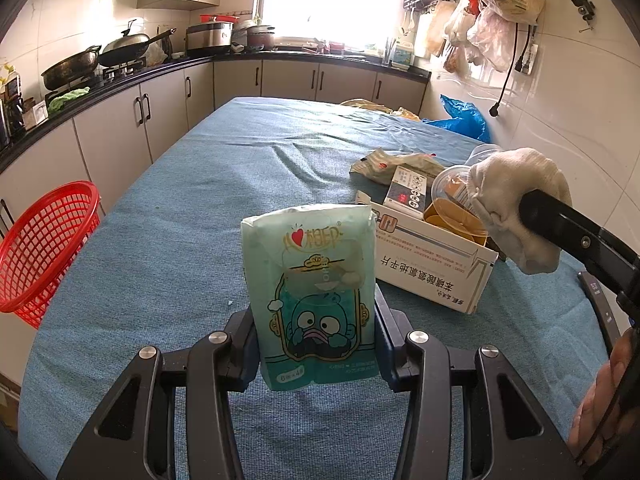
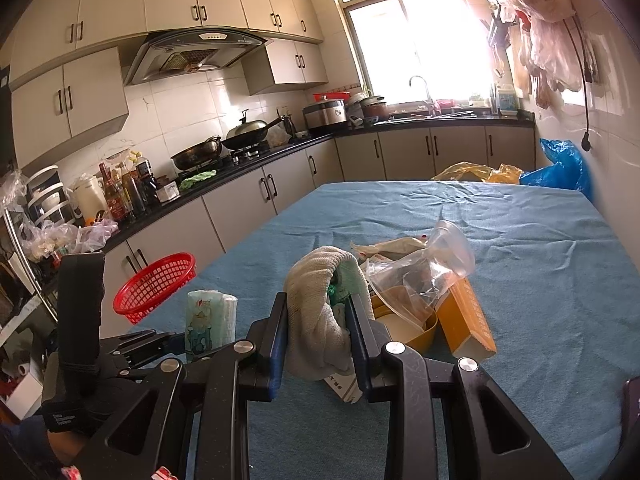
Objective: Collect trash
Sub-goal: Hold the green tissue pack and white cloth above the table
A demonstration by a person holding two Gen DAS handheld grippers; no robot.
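Note:
My left gripper (image 1: 316, 336) is shut on an upright green tissue pack (image 1: 314, 292) with a cartoon face, held above the blue tablecloth (image 1: 240, 184). From the right wrist view that tissue pack (image 2: 210, 322) stands at the lower left. My right gripper (image 2: 318, 334) is shut on a bunched cream cloth (image 2: 320, 312), which hangs over the white cardboard box (image 1: 436, 260). From the left wrist view the cream cloth (image 1: 516, 200) sits at the right gripper's tip. The box holds a yellow bowl (image 1: 456, 220), a clear plastic cup (image 2: 452, 244) and a small carton (image 1: 408, 192).
A red mesh basket (image 1: 44, 244) hangs off the table's left edge, also seen as the red basket (image 2: 156, 284) from the right. A crumpled wrapper (image 1: 396, 160) lies behind the box. Blue bag (image 2: 560, 168) and yellow bag (image 2: 476, 172) lie at the far end. Kitchen counters run left and back.

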